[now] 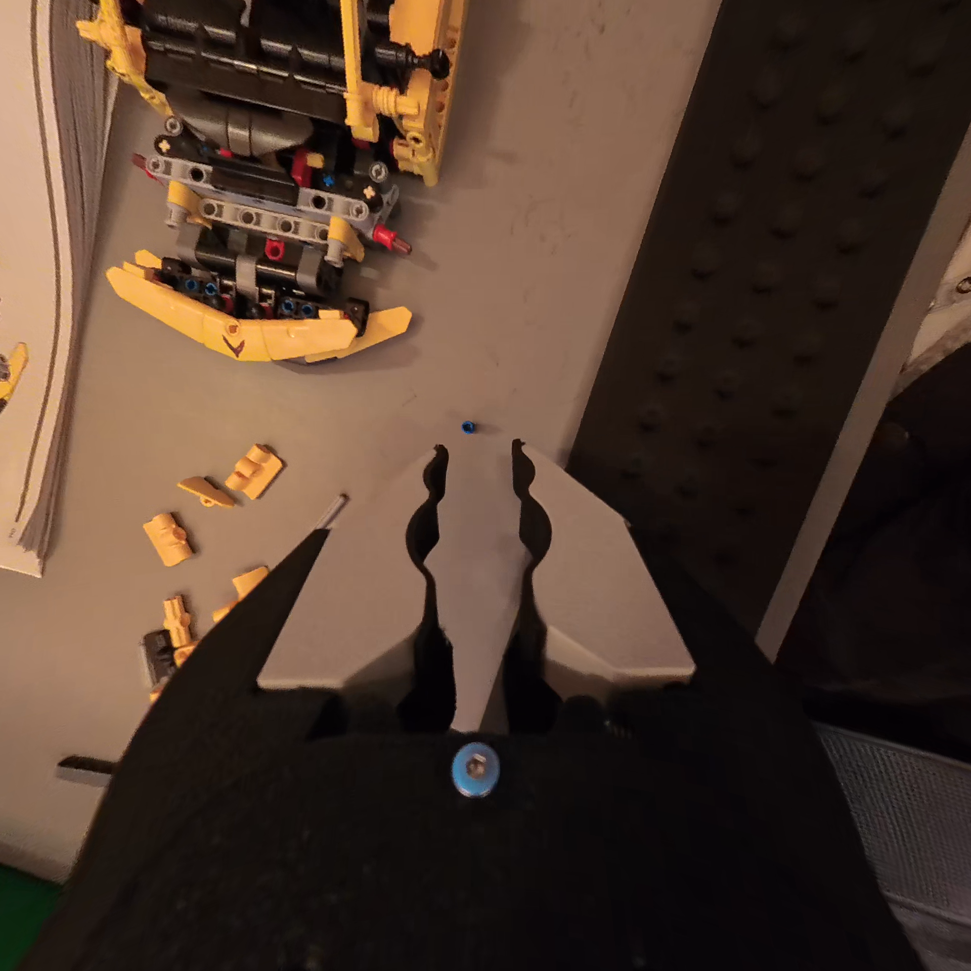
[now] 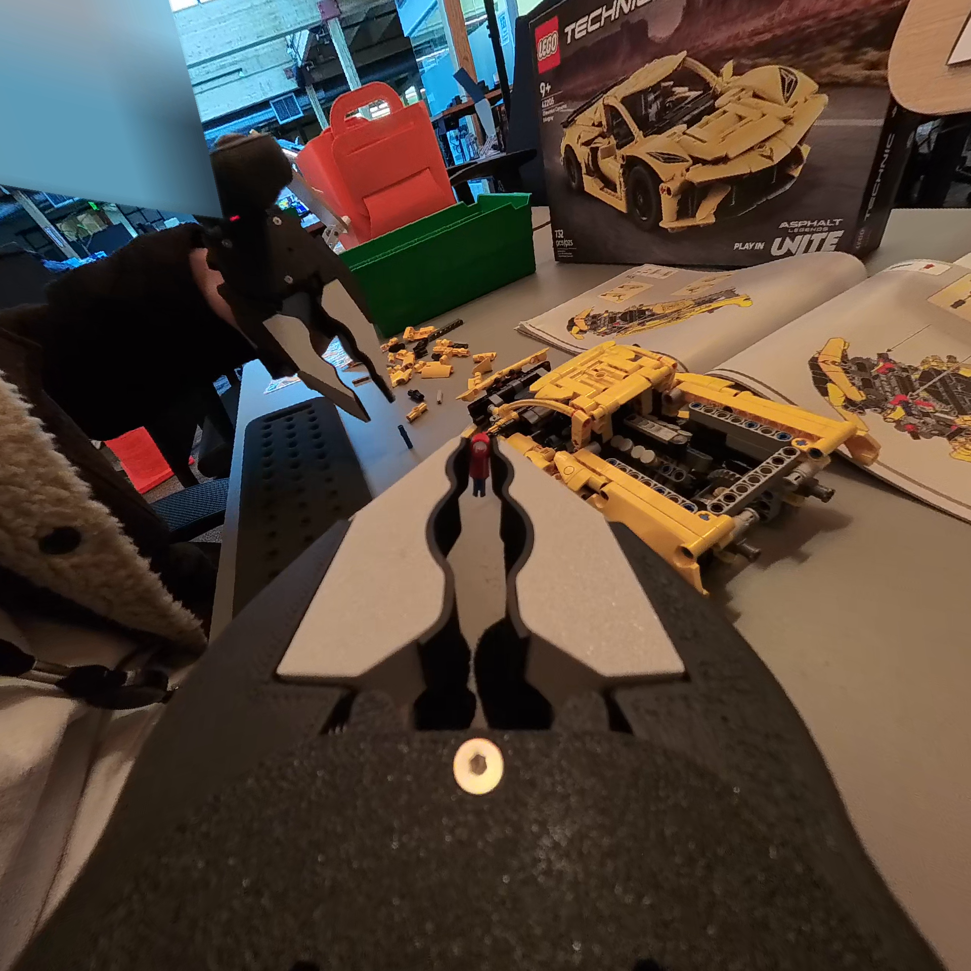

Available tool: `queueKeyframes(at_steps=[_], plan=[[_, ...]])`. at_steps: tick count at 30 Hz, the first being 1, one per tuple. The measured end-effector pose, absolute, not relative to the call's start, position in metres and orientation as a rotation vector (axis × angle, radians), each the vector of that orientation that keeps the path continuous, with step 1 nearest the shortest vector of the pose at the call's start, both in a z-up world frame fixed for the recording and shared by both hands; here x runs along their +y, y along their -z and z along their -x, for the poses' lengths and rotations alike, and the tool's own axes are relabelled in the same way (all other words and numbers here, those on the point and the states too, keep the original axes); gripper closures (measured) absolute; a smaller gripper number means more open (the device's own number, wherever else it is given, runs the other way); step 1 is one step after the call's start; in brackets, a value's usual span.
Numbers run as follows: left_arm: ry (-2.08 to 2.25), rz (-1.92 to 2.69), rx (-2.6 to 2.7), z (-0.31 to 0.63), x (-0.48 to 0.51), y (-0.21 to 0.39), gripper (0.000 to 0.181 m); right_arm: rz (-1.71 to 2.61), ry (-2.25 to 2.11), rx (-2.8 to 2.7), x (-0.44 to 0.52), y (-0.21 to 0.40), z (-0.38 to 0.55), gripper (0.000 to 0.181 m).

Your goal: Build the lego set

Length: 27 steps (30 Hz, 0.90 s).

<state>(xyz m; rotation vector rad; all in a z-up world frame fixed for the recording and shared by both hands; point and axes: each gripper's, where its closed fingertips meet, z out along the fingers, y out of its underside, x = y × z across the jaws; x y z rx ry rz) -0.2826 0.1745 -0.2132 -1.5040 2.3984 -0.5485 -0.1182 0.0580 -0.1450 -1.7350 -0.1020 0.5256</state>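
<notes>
Red and blue, a small pin (image 2: 479,462) sits clamped between the tips of the right gripper (image 2: 479,457), whose jaws are closed on it just above the grey worktop (image 2: 867,657). Left of it, the left gripper (image 1: 478,446) points down with its jaws parted and empty, a tiny blue pin (image 1: 468,427) lying just beyond its tips. Farther right rests the half-built yellow car (image 2: 657,446) beside the open instruction booklet (image 2: 788,326). Loose yellow pieces (image 2: 420,357) scatter farther back, before a green bin (image 2: 446,262).
</notes>
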Motion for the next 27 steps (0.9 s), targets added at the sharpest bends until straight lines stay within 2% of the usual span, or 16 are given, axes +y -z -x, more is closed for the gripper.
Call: queueKeyframes(at_steps=[20, 24, 27], plan=[[0.436, 1.522, 2.515, 0.273, 0.177, 0.243, 0.164, 1.721, -0.548, -0.093, 0.057, 0.143, 0.118, 0.175], [0.457, 1.515, 2.519, 0.272, 0.176, 0.246, 0.176, 1.719, -0.549, -0.092, 0.057, 0.143, 0.117, 0.175], [0.484, 1.514, 2.509, 0.271, 0.177, 0.246, 0.176, 1.719, -0.548, -0.093, 0.057, 0.143, 0.117, 0.175]])
